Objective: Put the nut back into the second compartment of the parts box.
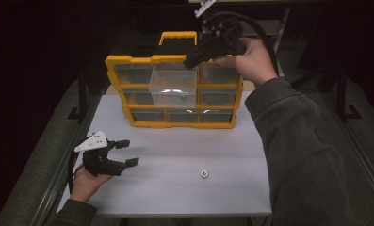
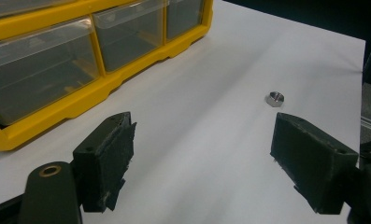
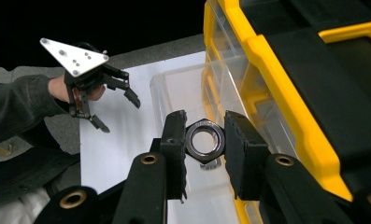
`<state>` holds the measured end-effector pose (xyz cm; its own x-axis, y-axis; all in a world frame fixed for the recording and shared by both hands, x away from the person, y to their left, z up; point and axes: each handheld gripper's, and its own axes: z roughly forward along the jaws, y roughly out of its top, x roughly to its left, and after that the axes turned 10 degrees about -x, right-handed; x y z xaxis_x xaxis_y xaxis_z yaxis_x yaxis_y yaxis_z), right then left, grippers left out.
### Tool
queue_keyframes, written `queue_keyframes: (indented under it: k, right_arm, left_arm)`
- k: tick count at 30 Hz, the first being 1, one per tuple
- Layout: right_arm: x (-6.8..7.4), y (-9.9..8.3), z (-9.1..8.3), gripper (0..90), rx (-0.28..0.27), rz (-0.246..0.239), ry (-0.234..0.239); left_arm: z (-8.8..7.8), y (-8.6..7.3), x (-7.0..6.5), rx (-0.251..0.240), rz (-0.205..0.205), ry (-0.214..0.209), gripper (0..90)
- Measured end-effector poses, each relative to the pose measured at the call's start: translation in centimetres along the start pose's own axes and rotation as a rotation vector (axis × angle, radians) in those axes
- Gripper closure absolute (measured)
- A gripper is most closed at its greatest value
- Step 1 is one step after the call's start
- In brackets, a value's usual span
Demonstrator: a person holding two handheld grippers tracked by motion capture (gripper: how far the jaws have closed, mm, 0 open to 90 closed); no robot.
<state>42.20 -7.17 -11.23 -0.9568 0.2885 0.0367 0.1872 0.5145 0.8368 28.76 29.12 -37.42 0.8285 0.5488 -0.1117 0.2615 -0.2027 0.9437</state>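
A yellow organizer (image 1: pixel 128 60) with clear drawers stands at the back of the white table. Its top middle drawer (image 1: pixel 173 87) is pulled out. My right gripper (image 3: pixel 205 140) is shut on a large steel hex nut (image 3: pixel 205 139), held just above that open drawer (image 3: pixel 178 88) beside the yellow frame (image 3: pixel 276 60). In the high view the right gripper (image 1: pixel 190 61) hangs over the organizer's top edge. My left gripper (image 1: pixel 127 153) rests low at the table's left, open and holding nothing. A small steel nut (image 1: pixel 204 173) lies on the table; from the left gripper view this nut (image 2: pixel 275 98) lies beyond the jaws.
The white table (image 1: pixel 175 155) has dark metal rails along its left and right sides. The organizer's yellow handle (image 1: pixel 178 36) sticks up at its back. Closed drawers (image 2: pixel 38 70) fill the organizer's lower rows. A sleeve (image 1: pixel 297 141) reaches across the table's right side.
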Motion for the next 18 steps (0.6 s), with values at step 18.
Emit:
queue_keyframes:
  k: [18]
  right_arm:
    - [-1.2, -0.5, 6.4, 67.8, 0.092, 0.036, 0.020]
  left_arm:
    - [-0.3, 0.1, 0.2, 0.006, 0.025, 0.003, 21.2]
